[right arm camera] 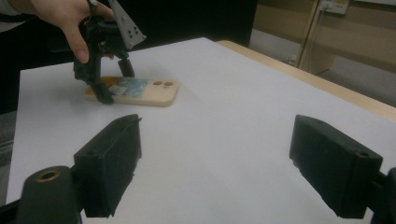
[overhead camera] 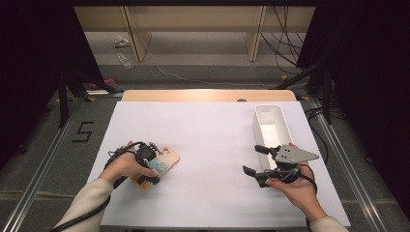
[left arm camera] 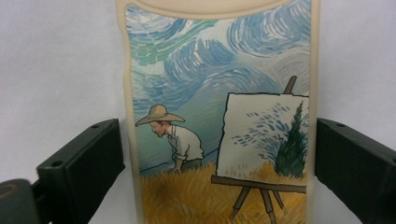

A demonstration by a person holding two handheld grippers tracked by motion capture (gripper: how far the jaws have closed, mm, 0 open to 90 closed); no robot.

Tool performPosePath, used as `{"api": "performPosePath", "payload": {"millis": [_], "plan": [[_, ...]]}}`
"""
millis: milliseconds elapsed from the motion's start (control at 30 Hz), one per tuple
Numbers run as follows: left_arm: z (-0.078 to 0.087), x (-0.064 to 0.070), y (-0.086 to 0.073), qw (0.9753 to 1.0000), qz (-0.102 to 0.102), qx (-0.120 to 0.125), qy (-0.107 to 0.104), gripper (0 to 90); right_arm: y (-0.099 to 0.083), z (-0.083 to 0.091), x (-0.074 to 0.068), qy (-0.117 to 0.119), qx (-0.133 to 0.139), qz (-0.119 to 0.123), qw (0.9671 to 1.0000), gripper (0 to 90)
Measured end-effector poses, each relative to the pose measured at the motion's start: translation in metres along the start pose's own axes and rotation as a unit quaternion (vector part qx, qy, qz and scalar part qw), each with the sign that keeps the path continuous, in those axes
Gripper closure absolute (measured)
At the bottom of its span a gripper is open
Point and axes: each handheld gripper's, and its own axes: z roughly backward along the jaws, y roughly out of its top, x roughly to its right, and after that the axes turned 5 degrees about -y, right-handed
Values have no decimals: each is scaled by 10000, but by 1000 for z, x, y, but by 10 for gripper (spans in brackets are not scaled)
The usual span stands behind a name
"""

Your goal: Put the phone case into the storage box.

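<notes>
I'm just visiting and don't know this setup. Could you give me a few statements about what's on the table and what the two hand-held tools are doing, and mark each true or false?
1. The left tool has its jaws on either side of the phone case. True.
2. The phone case lies inside the white bin. False: it lies flat on the white table, far to the left of the bin.
3. The right tool is gripping something. False: its jaws stand wide apart with bare table between them.
4. The case is printed with a painter in a straw hat beside an easel. True.
5. The white bin sits by the left hand. False: it sits near the right hand.
</notes>
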Motion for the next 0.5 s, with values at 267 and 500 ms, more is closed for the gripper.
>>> {"api": "performPosePath", "payload": {"millis": [267, 500], "plan": [[0, 0, 3, 9999, -16, -97, -38, 64, 0, 0, 0, -3, -8, 1, 10000, 176], [0, 0, 4, 9999, 25, -125, -71, 83, 0, 0, 0, -3, -15, 2, 10000, 176]]}}
